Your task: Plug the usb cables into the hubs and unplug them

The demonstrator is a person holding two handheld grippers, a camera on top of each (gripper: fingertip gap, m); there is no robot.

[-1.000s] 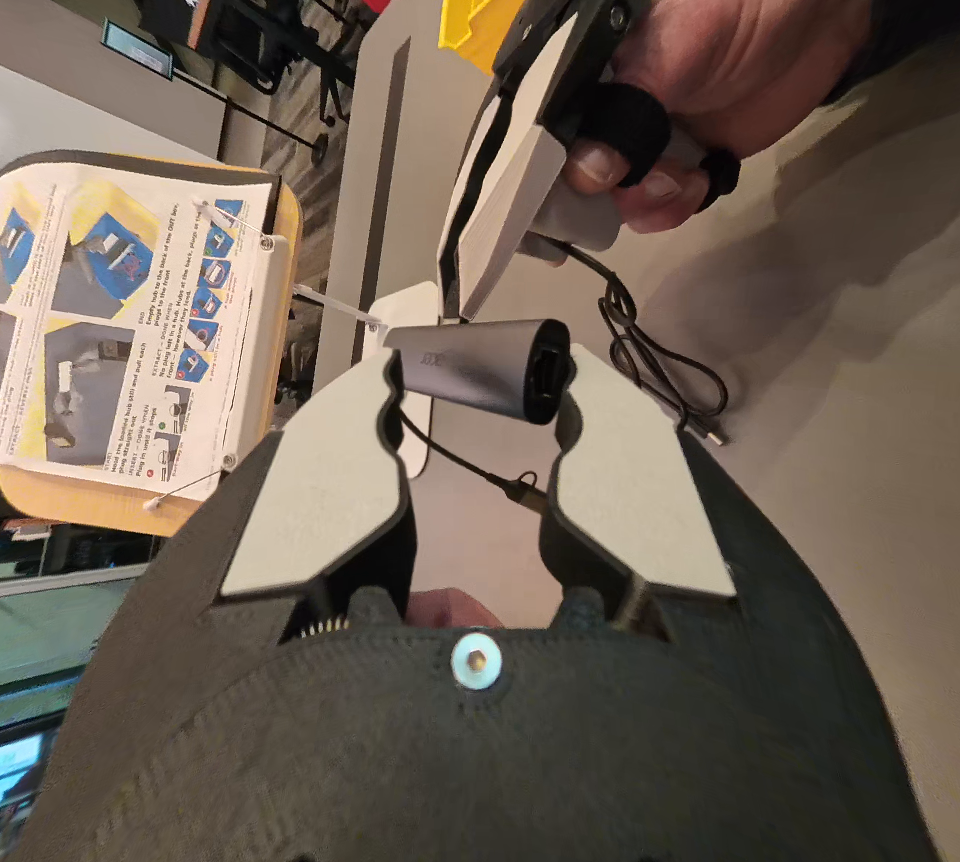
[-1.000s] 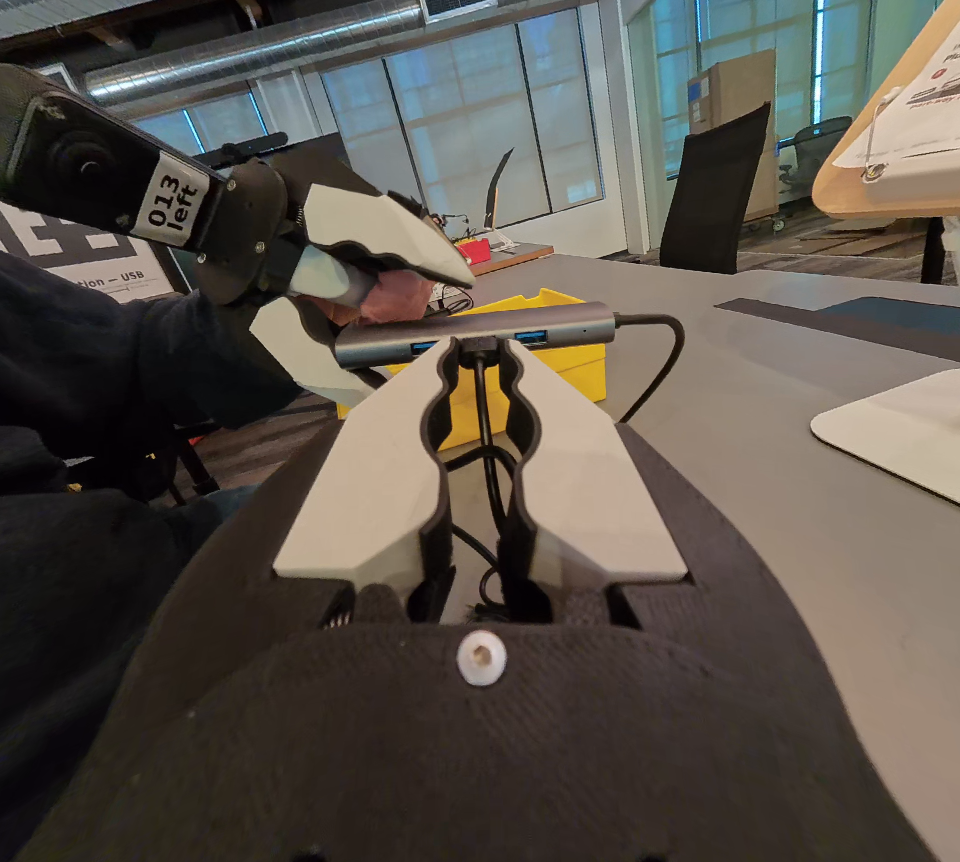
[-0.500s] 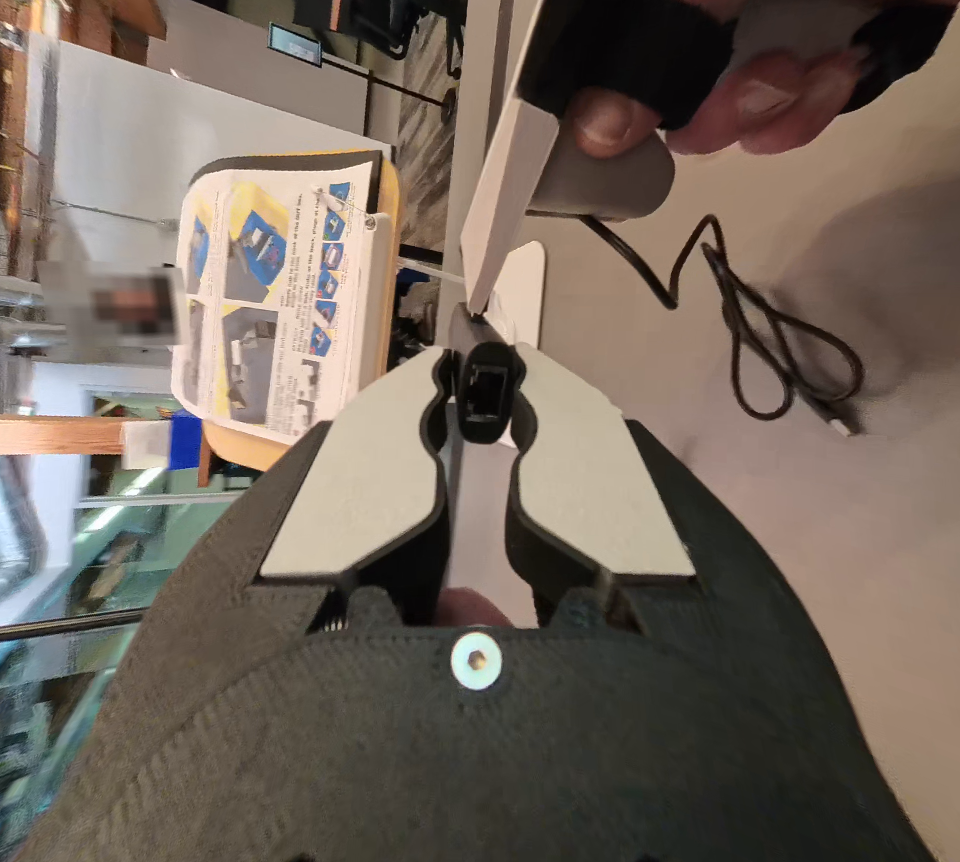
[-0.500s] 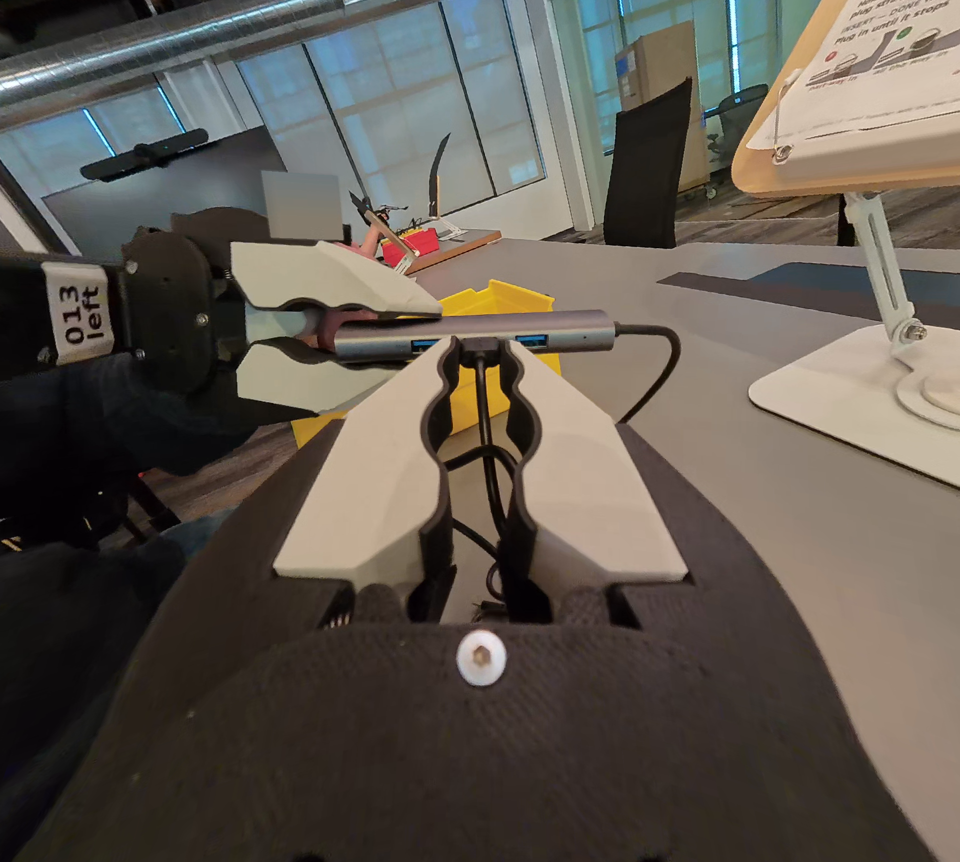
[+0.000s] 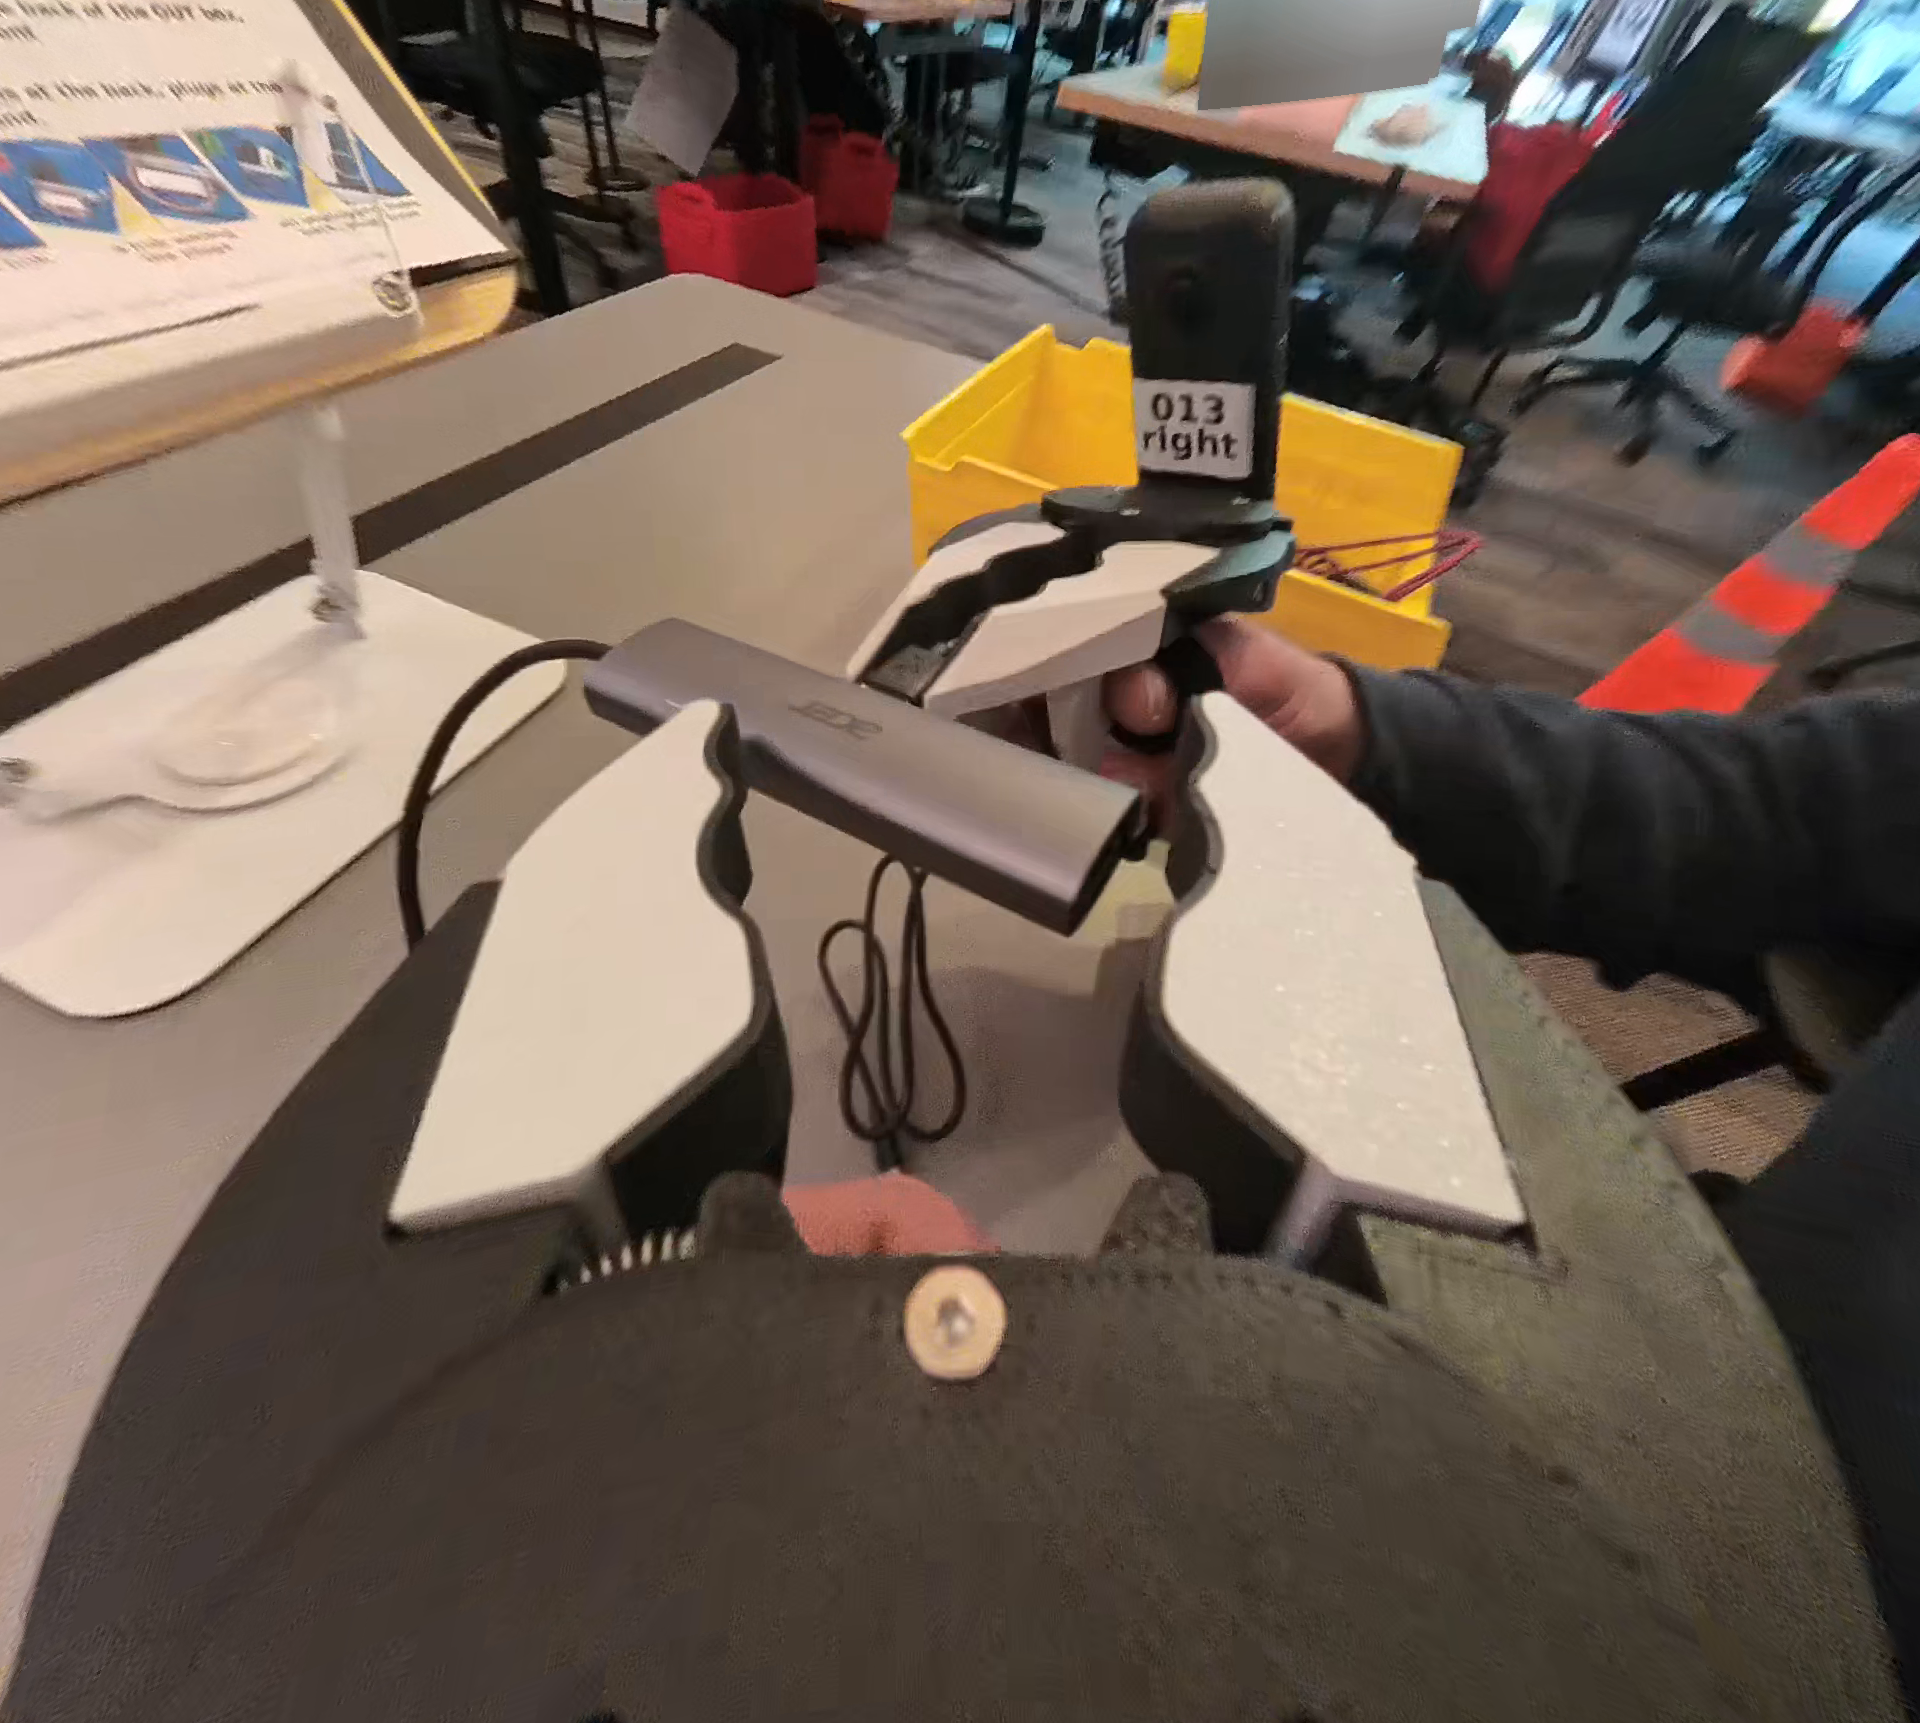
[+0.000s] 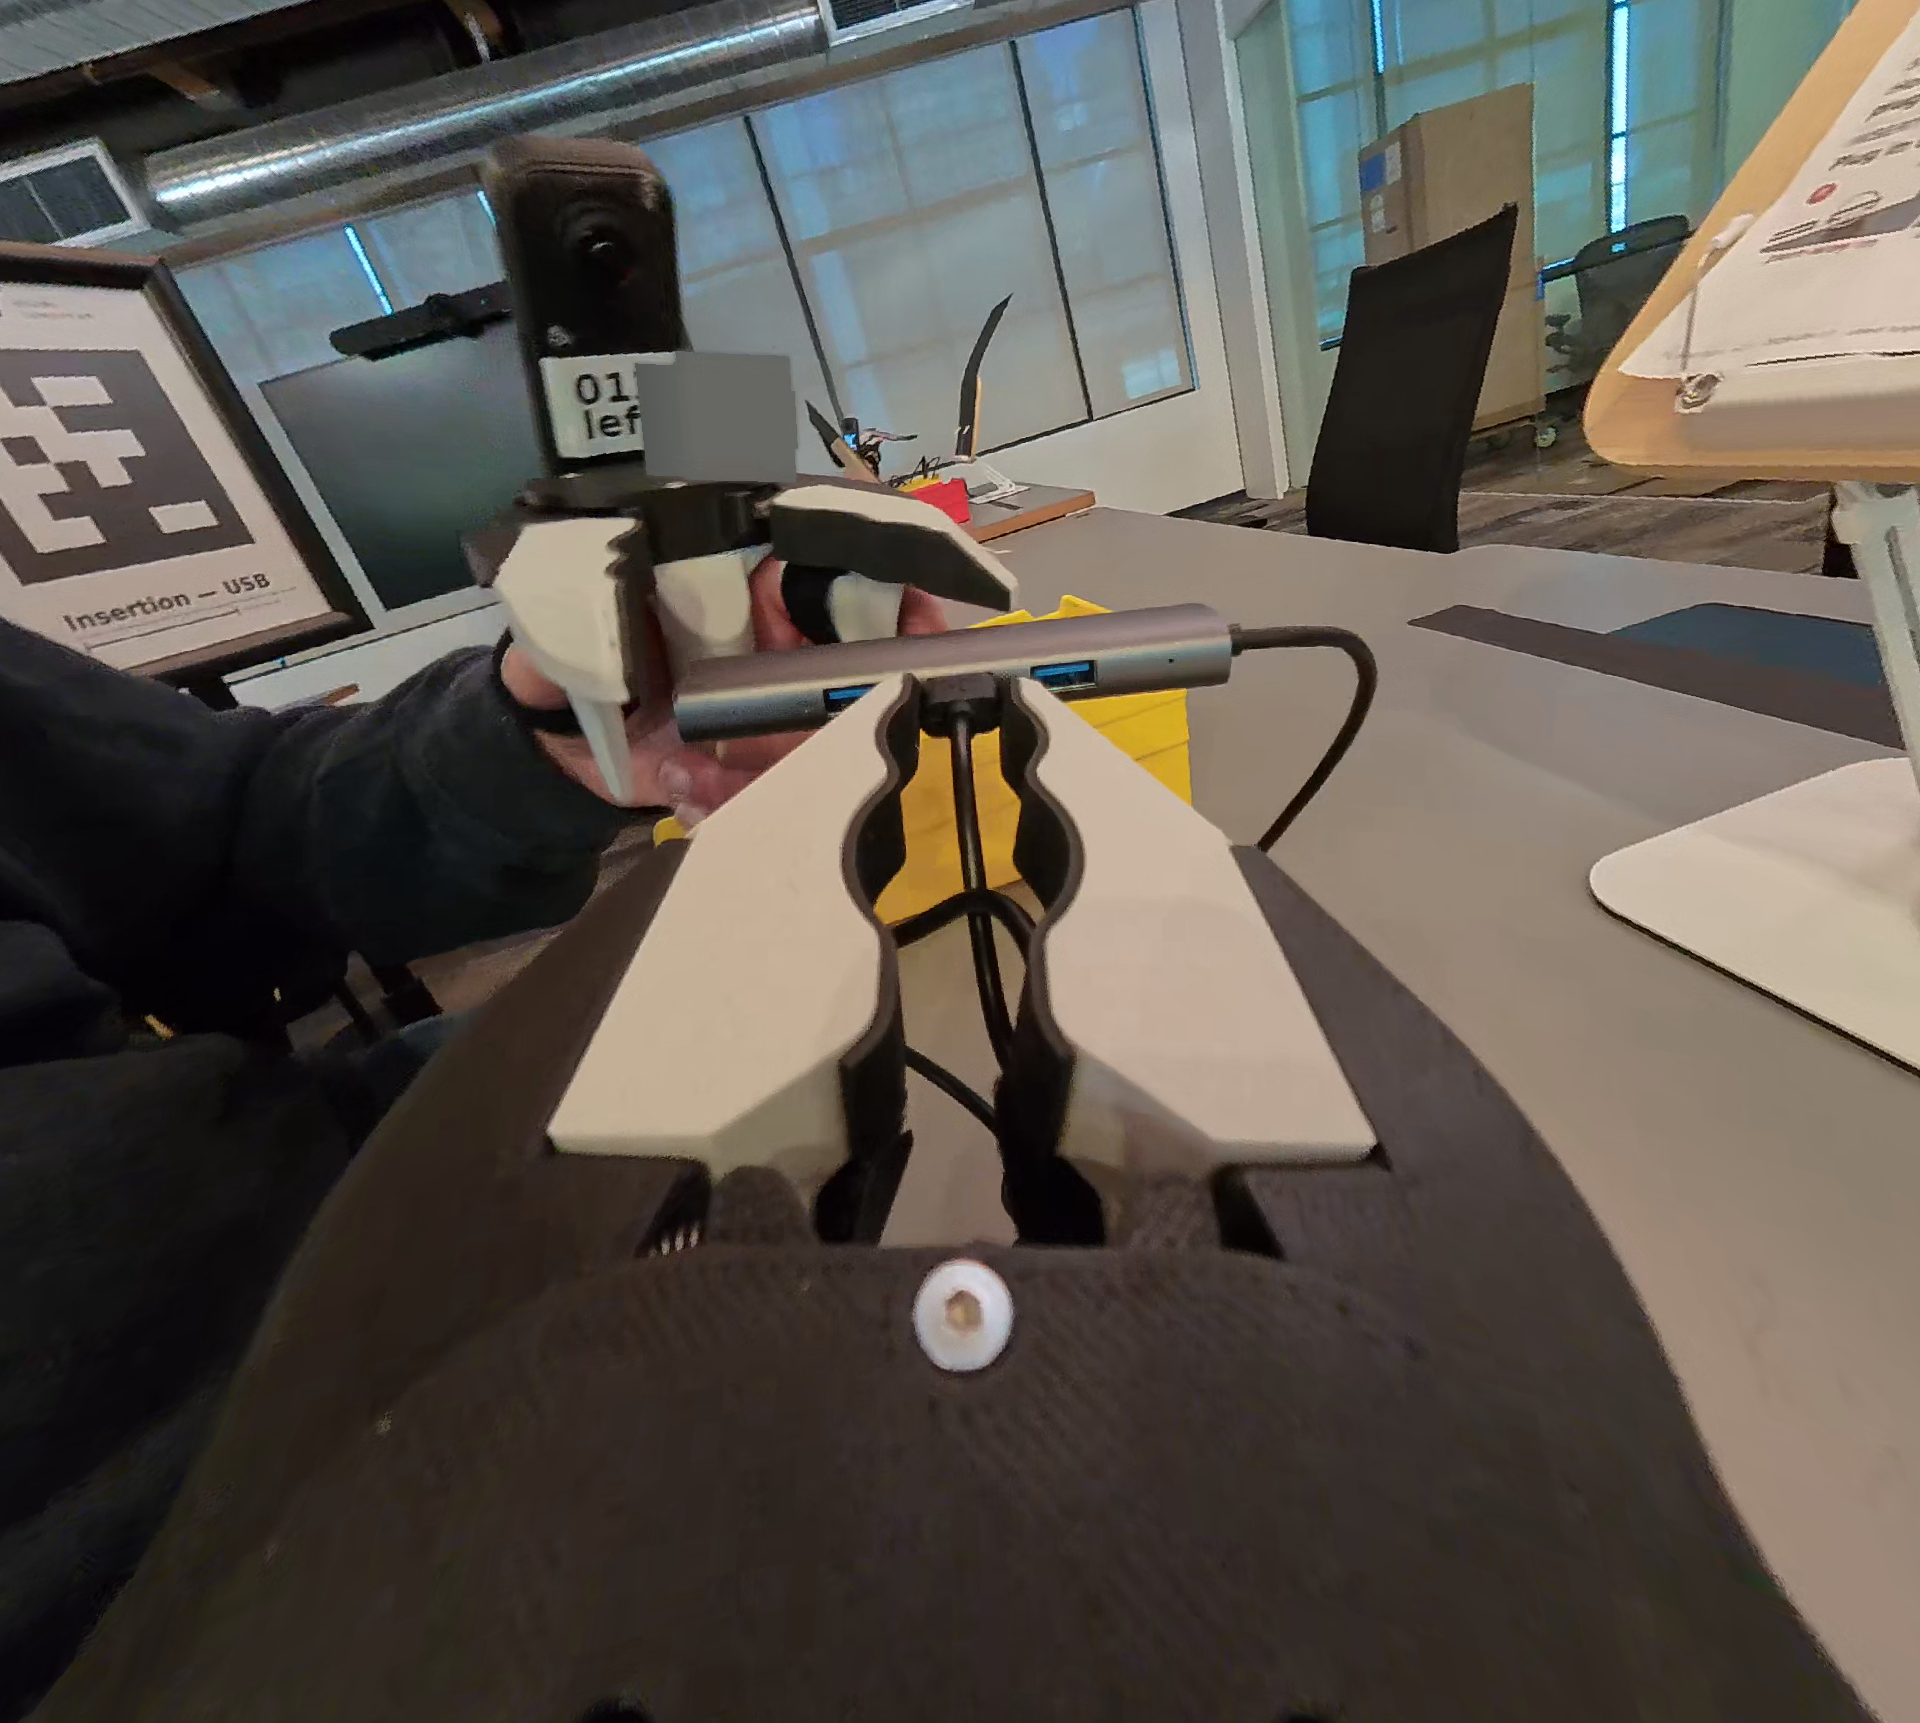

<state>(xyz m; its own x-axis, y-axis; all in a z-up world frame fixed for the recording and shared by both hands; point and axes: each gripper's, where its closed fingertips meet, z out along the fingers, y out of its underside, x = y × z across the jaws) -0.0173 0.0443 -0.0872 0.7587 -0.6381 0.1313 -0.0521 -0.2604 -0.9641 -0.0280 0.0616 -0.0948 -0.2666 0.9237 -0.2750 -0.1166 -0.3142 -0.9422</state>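
Note:
A grey USB hub (image 5: 883, 769) hangs in the air above the grey table (image 5: 665, 510). In the right wrist view the hub (image 6: 1122, 645) lies crosswise at my fingertips. My right gripper (image 6: 961, 691) is shut on a black USB plug (image 6: 961, 694) that sits in the hub's side port. Its black cable (image 6: 977, 863) runs back between the fingers. My left gripper (image 5: 956, 728) is open, its fingers wide apart around the hub's near end. It also shows in the right wrist view (image 6: 800, 624), open. My right gripper (image 5: 914, 655) shows beyond the hub.
The cable's slack (image 5: 894, 1050) lies looped on the table. A yellow bin (image 5: 1039, 447) stands at the far edge. An instruction sheet on a stand (image 5: 208, 167) with a white base (image 5: 156, 894) is at the left. Chairs and an orange cone (image 5: 1766, 582) are on the floor beyond. My left and right fingertips are right by each other.
My left gripper has opened, letting go of the hub's end, and has turned upright. My right gripper stays shut on the plug in the hub.

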